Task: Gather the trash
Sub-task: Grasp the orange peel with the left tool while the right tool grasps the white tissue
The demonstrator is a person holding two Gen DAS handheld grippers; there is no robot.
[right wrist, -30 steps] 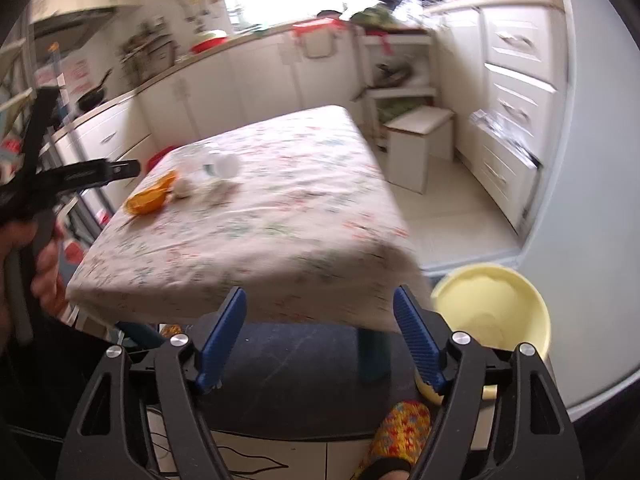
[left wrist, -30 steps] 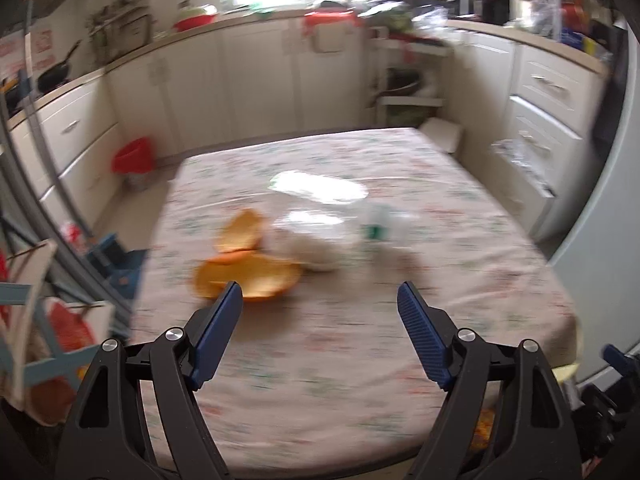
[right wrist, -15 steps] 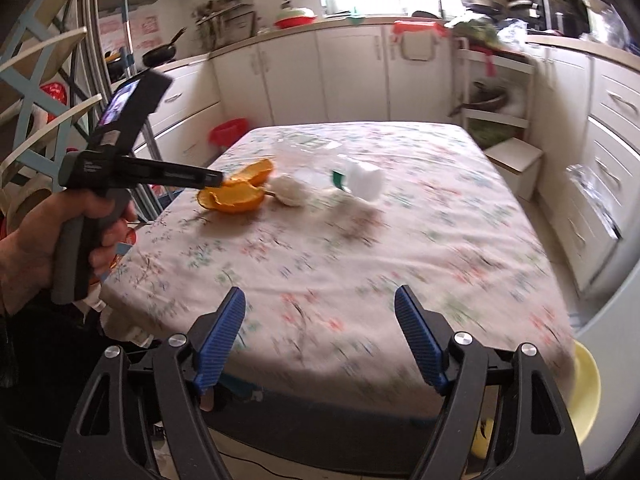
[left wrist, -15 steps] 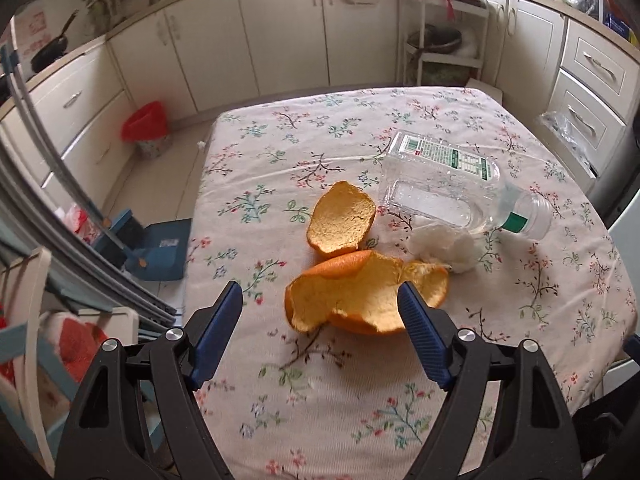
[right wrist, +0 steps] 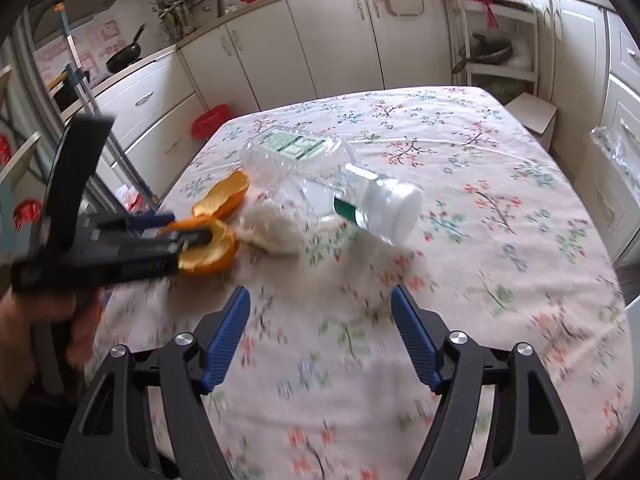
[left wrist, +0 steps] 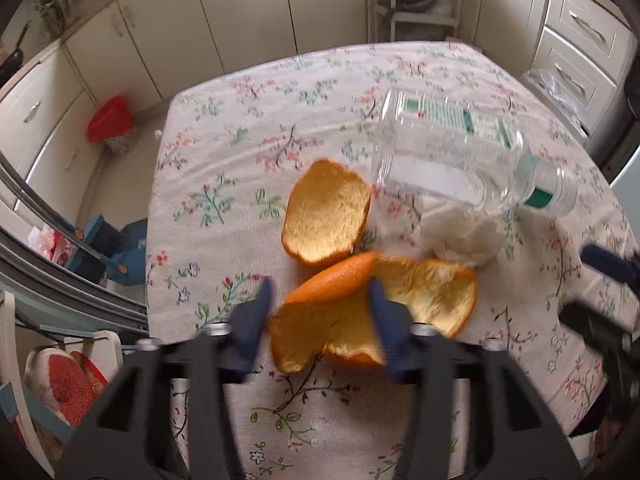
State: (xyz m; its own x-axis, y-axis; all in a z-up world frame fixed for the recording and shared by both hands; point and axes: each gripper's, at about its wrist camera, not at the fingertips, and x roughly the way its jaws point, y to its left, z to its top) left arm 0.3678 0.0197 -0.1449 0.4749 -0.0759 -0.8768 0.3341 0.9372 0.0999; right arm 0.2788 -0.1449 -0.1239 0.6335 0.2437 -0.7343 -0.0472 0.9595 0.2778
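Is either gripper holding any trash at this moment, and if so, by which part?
The left gripper, jaws just closing, straddles the near edge of the large orange peel; a firm grip cannot be told. The right gripper is open, holding nothing.

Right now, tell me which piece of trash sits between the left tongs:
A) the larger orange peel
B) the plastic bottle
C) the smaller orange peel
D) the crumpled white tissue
A: the left tongs straddle the larger orange peel, their jaws having just been closing on it, while the plastic bottle, tissue and smaller peel lie beyond.

Clear glossy plastic bottle (left wrist: pixel 448 152), pithy matt orange peel (left wrist: pixel 372 316), printed cloth tablecloth (left wrist: pixel 224 168), crumpled white tissue (left wrist: pixel 460 236)
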